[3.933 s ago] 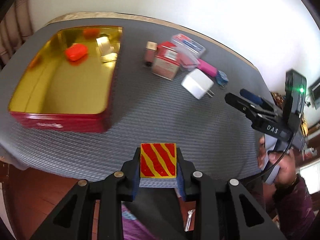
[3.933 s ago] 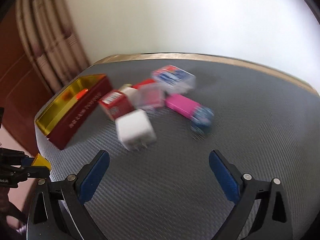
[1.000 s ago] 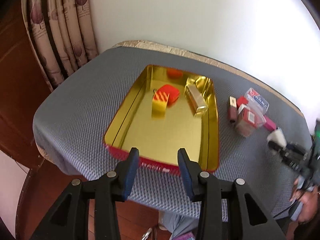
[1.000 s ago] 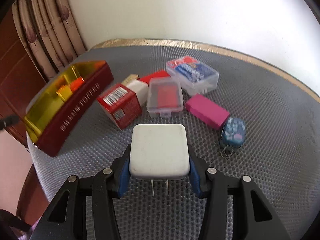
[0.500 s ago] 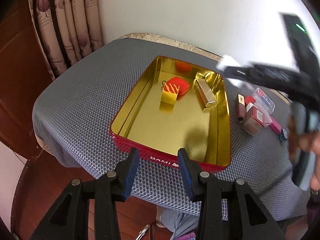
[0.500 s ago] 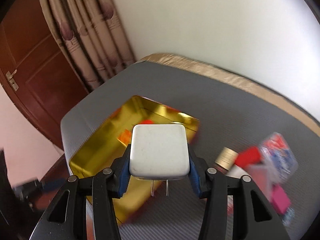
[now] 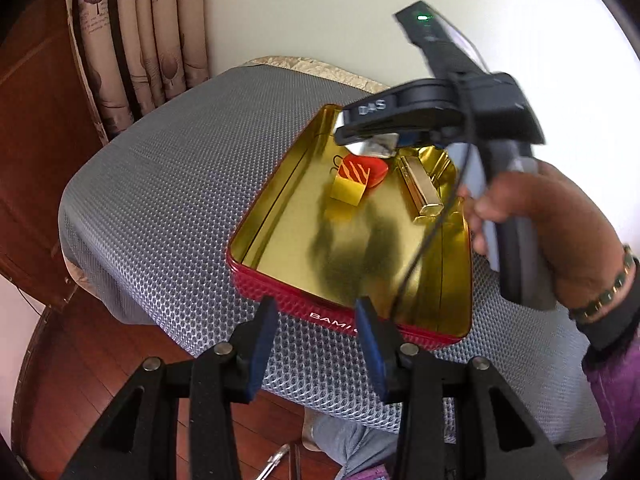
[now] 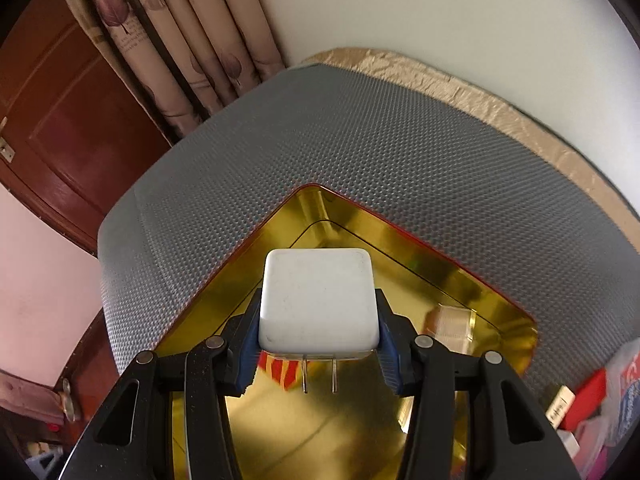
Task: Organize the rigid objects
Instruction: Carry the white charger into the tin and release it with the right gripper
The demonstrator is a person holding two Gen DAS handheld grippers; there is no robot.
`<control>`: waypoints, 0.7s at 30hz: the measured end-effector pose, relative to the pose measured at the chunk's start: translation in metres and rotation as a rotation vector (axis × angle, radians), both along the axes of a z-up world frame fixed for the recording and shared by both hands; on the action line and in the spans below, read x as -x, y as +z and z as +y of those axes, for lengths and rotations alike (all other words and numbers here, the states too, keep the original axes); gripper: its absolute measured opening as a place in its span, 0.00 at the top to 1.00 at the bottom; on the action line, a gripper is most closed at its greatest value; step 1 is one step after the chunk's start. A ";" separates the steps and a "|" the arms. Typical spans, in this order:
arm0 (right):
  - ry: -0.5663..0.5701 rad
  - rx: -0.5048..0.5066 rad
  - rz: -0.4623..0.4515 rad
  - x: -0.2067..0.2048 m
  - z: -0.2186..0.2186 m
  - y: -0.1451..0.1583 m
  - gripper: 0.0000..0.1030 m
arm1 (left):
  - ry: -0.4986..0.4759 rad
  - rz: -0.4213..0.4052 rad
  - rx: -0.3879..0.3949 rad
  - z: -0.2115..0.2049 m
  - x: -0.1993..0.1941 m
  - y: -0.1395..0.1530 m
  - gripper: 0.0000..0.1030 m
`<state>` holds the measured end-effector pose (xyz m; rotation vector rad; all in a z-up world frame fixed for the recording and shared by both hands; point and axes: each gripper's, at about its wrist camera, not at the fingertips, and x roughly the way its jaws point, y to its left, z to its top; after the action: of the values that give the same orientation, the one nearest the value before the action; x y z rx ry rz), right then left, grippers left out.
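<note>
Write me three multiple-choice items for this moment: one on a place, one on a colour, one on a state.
1. Where is the white charger?
A. lying on the grey mat
B. held above the tin
C. beside the curtain

2. What colour is the inside of the tin?
A. gold
B. blue
C. white

3. How are the left tongs?
A. shut on the striped block
B. shut on the charger
C. open and empty

Answers:
1 B: the right tongs grip it over the tin's gold floor.
2 A: floor and walls shine gold; outside is red.
3 C: only mat and tin show between the fingers.
</note>
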<state>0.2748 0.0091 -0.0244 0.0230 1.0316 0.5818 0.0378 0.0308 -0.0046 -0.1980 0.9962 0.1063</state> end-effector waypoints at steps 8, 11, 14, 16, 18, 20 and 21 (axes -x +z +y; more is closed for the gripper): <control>0.012 0.050 -0.002 -0.009 0.014 -0.010 0.55 | 0.000 0.014 0.012 0.000 0.000 -0.005 0.60; 0.018 0.062 -0.007 -0.012 0.016 -0.010 0.55 | 0.000 0.021 0.013 -0.002 -0.001 -0.006 0.60; 0.026 0.075 -0.012 -0.014 0.019 -0.010 0.55 | 0.000 0.022 0.008 -0.004 0.001 -0.007 0.60; 0.020 0.072 -0.012 -0.016 0.020 -0.010 0.55 | 0.000 0.022 0.005 -0.005 0.001 -0.007 0.60; 0.012 0.063 -0.013 -0.016 0.018 -0.010 0.51 | 0.001 0.024 0.006 -0.005 0.001 -0.007 0.60; 0.009 0.044 -0.014 -0.015 0.016 -0.008 0.50 | 0.001 0.026 0.009 -0.005 0.001 -0.007 0.60; 0.003 0.034 -0.017 -0.015 0.014 -0.006 0.50 | 0.003 0.026 0.009 -0.005 0.001 -0.007 0.60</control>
<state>0.2895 0.0231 -0.0302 -0.0139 1.0255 0.5664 0.0366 0.0257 -0.0117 -0.2071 1.0229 0.1077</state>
